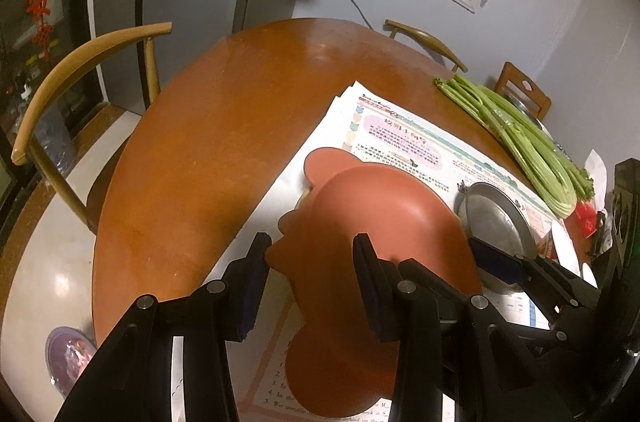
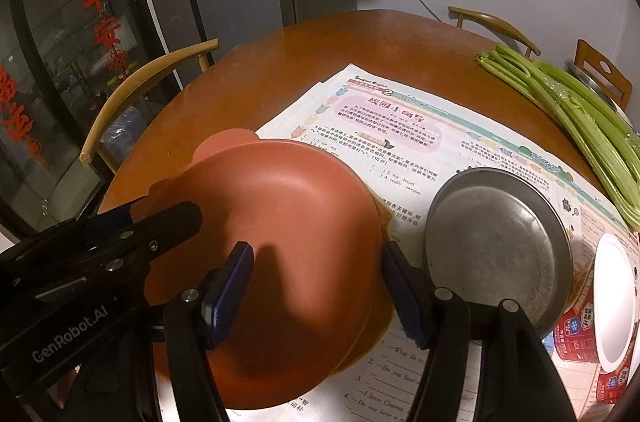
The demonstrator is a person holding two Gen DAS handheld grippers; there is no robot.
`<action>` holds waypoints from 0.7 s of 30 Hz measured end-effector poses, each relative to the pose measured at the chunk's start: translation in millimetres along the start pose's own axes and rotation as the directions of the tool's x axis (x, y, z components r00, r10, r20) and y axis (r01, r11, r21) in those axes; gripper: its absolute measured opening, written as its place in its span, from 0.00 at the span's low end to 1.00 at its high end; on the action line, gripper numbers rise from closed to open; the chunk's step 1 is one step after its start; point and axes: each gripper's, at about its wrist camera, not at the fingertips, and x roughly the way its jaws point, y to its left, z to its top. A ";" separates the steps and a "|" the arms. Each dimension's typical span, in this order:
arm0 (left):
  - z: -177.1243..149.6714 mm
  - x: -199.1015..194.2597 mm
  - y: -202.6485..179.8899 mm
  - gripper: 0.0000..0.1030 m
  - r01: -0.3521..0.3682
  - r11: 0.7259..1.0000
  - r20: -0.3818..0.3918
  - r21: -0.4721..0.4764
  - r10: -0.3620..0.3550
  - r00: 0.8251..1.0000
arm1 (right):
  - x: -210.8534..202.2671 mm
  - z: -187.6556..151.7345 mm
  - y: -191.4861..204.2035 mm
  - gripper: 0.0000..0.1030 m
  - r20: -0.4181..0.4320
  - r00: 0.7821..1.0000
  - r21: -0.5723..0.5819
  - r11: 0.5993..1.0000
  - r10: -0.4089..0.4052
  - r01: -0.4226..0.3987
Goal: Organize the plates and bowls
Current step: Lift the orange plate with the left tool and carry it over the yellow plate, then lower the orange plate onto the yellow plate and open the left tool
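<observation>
empty terracotta bowl (image 2: 280, 242) upside down between both part-open claws (image 1: 312, 254) (image 2: 316, 282), empty metal plate (image 2: 496, 246) beside

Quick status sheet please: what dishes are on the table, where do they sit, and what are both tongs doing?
surface: round wooden table, newspaper spread on it
red bowl: on the newspaper, stacked on a red plate
metal plate: right of the red bowl
celery: far right
left tongs: at the red bowl's left rim, grip unclear
right tongs: straddling the red bowl's right rim, grip unclear
</observation>
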 end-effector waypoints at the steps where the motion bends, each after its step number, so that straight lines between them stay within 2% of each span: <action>1: -0.7 -0.1 0.2 0.41 0.000 1.000 0.001 0.001 0.000 1.000 | 0.8 0.1 0.8 0.64 0.000 1.000 -0.002 1.000 -0.004 0.004; 7: -3.5 -2.3 0.7 0.41 -0.001 1.000 0.012 0.005 0.001 1.000 | 5.3 -1.6 3.2 0.64 0.009 1.000 -0.012 1.000 -0.021 0.021; 18: -6.6 -3.5 1.5 0.43 0.014 1.000 0.017 -0.011 -0.014 1.000 | 10.1 -2.6 3.4 0.64 0.004 1.000 -0.013 1.000 -0.009 0.009; 21: -7.6 -6.7 0.9 0.43 0.021 1.000 0.028 -0.017 -0.020 0.999 | 9.8 -3.2 0.7 0.64 0.003 1.000 0.000 1.000 0.015 -0.015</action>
